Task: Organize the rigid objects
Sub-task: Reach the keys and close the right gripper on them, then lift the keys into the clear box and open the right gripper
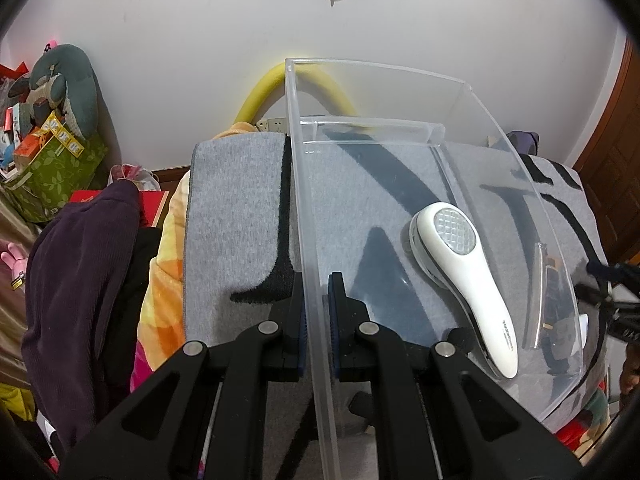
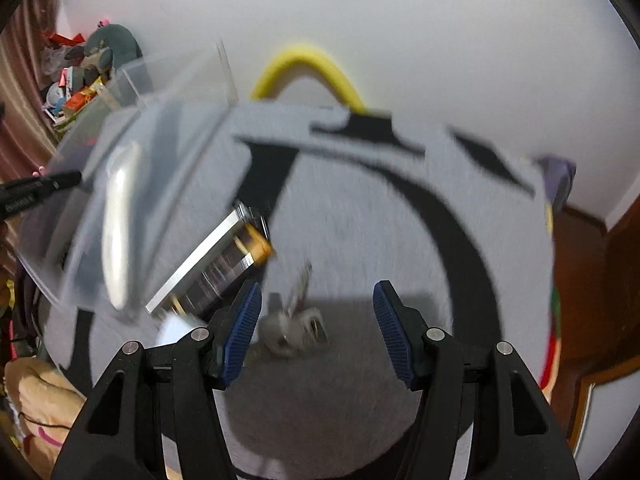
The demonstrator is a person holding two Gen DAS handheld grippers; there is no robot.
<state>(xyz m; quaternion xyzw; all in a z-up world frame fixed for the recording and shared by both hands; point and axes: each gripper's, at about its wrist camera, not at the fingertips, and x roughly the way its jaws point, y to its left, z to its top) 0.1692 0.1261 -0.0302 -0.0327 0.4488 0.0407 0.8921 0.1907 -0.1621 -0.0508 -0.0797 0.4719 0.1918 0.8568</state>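
Note:
My left gripper point(image 1: 316, 316) is shut on the left wall of a clear plastic bin point(image 1: 298, 152) that stands on a grey and black mat point(image 1: 236, 208). A white handheld device point(image 1: 468, 276) lies inside the bin. The right wrist view is blurred by motion. My right gripper point(image 2: 316, 308) is open and empty above the mat point(image 2: 360, 220). A bunch of keys point(image 2: 292, 320) lies on the mat between its fingers. A clear box with a dark and orange object inside point(image 2: 224, 260) lies just left of the left finger, beside the bin point(image 2: 132, 128).
A yellow foam tube point(image 1: 264, 92) arches behind the mat against the white wall. Dark clothes point(image 1: 80, 280) and a green bag with a plush toy point(image 1: 60, 160) are piled at the left. A wooden door point(image 2: 592, 300) stands at the right.

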